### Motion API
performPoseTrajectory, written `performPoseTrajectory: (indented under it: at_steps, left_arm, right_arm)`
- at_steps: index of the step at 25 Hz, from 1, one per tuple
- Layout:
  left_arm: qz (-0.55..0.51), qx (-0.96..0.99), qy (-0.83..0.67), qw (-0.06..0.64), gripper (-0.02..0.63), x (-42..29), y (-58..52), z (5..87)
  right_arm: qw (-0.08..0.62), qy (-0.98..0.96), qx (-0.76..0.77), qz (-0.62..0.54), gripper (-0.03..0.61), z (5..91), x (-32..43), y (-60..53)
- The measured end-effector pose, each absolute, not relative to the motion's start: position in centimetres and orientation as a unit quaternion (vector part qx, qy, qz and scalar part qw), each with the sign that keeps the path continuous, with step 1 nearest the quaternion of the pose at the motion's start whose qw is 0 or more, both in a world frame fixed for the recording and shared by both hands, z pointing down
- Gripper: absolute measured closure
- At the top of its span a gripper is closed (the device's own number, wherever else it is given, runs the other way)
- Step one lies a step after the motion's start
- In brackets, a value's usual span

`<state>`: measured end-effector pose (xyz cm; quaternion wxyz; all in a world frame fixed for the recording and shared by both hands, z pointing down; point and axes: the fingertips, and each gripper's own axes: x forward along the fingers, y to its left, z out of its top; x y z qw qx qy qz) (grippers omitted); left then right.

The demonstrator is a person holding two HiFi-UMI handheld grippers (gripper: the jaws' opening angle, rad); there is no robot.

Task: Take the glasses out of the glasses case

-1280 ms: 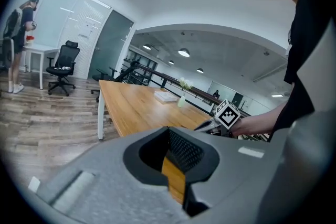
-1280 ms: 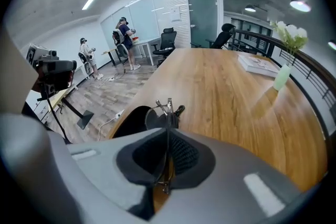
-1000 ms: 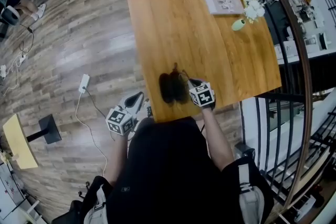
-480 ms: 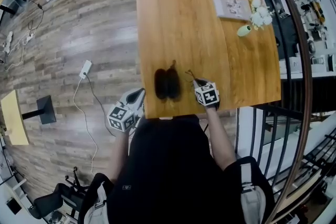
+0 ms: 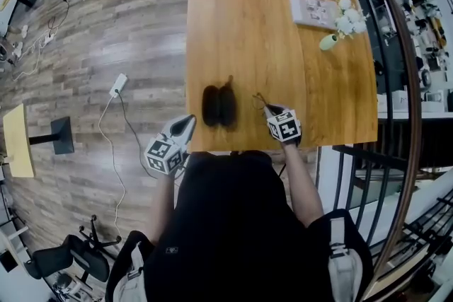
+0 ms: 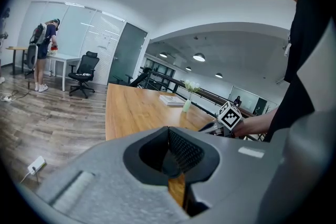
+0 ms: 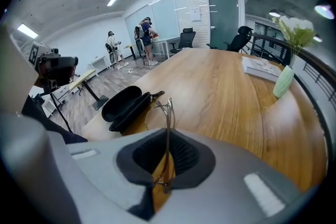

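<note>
Currently the right gripper (image 7: 168, 162) is clamped on the thin wire frame of the glasses (image 7: 168, 113), holding them on edge above the table (image 5: 283, 46) and clear of the open case (image 7: 123, 105) lying nearby to its left. The left gripper (image 6: 176, 157) hangs beside the table's near edge with its jaws together on nothing, probably because the case needs no steadying.

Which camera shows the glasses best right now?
Right gripper view: the glasses sit close up at centre, pinched in the right tool. Head view shows only a thin wire trace; in the left gripper view they're too small to tell.
</note>
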<state>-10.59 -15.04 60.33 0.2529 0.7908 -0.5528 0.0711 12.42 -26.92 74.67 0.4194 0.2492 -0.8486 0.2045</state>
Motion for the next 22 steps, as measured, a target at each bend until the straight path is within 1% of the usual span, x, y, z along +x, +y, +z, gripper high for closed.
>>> performPoseTrajectory:
  at_steps: [4, 9, 14, 18, 22]
  left_arm:
    - [0.071, 0.783, -0.565, 0.250, 0.603, -10.4, -14.0, 60.3]
    - [0.071, 0.775, -0.576, 0.251, 0.603, -9.1, -12.2, 59.9]
    - [0.071, 0.773, -0.577, 0.253, 0.603, -8.0, -11.1, 59.9]
    - [0.070, 0.775, -0.578, 0.247, 0.603, -7.3, -11.0, 59.6]
    - [0.070, 0.776, -0.578, 0.245, 0.603, -6.9, -10.6, 59.4]
  right_arm:
    - [0.398, -0.868, 0.228, 0.189, 0.560, 73.4, 12.5, -26.3]
    - [0.332, -0.910, 0.182, 0.167, 0.560, 69.7, 12.2, -24.3]
    - [0.285, -0.937, 0.150, 0.134, 0.560, 66.6, 11.7, -22.8]
    - [0.224, -0.957, 0.131, 0.129, 0.560, 63.8, 11.7, -22.2]
    - [0.180, -0.966, 0.123, 0.135, 0.560, 61.9, 12.0, -21.8]
